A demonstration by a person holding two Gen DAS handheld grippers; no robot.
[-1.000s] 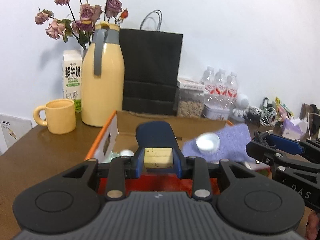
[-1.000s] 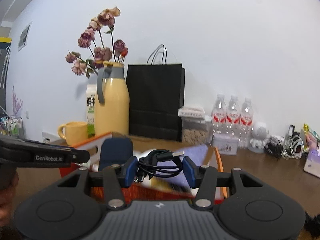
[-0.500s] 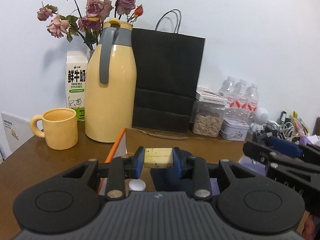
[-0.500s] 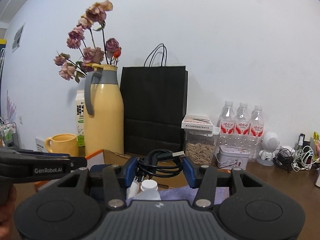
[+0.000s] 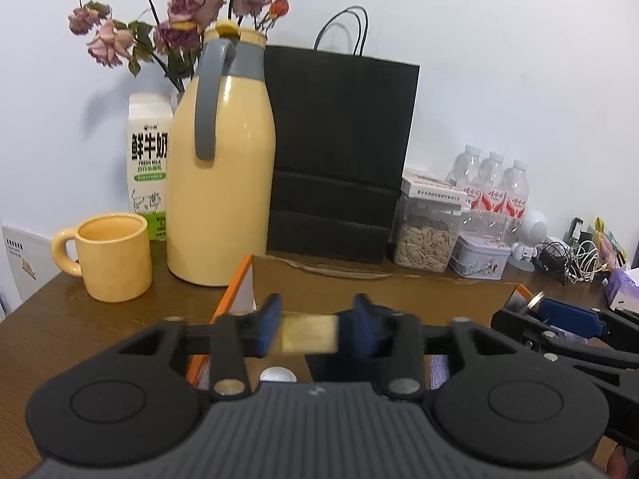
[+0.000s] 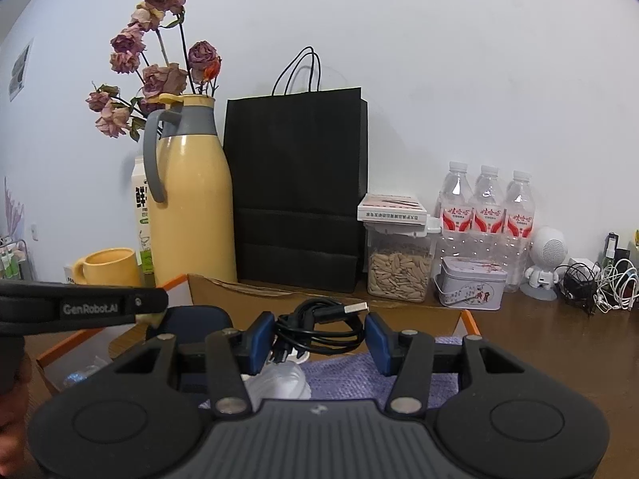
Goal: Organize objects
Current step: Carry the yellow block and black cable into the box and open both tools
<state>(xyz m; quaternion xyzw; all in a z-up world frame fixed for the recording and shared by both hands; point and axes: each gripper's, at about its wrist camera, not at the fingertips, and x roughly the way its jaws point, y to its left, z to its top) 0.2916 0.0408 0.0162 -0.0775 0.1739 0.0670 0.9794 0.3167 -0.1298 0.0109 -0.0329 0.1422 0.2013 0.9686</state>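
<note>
My left gripper [image 5: 309, 333] is shut on a small yellow block [image 5: 309, 334] and holds it above the open cardboard box [image 5: 379, 291] with orange edges. My right gripper [image 6: 319, 333] is shut on a coiled black USB cable [image 6: 319, 323], also above the box [image 6: 223, 285]. Inside the box lie a purple cloth [image 6: 379, 379], a clear plastic bottle [image 6: 279, 379] and a dark blue object [image 6: 191, 321]. The left gripper shows at the left of the right wrist view [image 6: 151, 311], the right one at the right of the left wrist view [image 5: 535, 305].
Behind the box stand a yellow thermos jug [image 5: 219, 167], a black paper bag [image 5: 339, 151], a yellow mug [image 5: 112, 257], a milk carton [image 5: 147, 167], a seed jar [image 5: 425, 239], a tin [image 5: 481, 257], water bottles [image 5: 495, 191] and tangled cables [image 5: 571, 255].
Both grippers have risen and tilted up from the box, still holding their items. The box's contents have dropped low in both views.
</note>
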